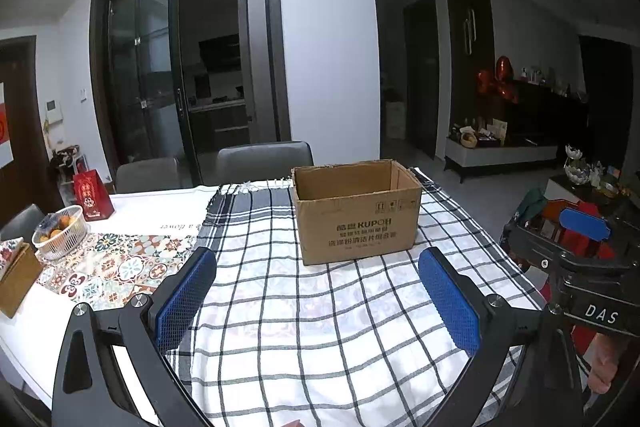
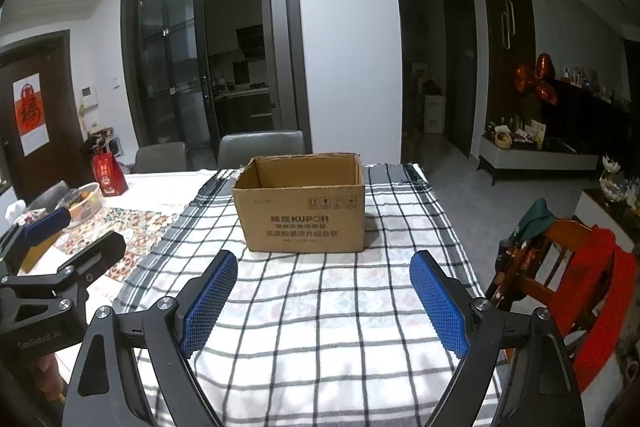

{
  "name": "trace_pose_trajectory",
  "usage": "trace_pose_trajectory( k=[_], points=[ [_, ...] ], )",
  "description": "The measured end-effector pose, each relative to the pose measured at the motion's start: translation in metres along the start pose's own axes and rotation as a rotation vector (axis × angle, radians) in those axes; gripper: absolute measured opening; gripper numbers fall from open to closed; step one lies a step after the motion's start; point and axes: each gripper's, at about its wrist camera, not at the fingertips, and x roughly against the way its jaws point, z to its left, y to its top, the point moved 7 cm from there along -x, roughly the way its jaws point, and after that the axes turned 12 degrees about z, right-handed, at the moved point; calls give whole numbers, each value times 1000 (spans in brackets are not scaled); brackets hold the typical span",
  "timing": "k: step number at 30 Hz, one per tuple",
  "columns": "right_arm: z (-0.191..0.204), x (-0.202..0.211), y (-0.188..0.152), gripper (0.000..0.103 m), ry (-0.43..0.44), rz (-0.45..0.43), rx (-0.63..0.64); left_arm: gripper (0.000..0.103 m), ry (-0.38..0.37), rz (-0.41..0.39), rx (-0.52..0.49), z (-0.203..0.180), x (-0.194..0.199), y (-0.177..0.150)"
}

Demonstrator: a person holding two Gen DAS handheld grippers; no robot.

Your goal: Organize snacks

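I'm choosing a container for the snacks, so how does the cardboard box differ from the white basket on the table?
The cardboard box is brown, rectangular and solid-walled; the white basket is round with slatted, see-through sides. The cardboard box looks clearly larger and deeper. What shows of the cardboard box's inside is bare, while the white basket already holds orange, fruit-like items. The cardboard box sits on the checked cloth, the white basket on the patterned runner. Both are open-topped and upright.
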Motion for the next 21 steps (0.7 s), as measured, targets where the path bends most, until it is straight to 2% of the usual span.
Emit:
trace_pose_trajectory(
  k=[21],
  points=[
    [1,7,-3,89,7,-1,-2,103,-7,-5,3,-2,6,1]
  ],
)
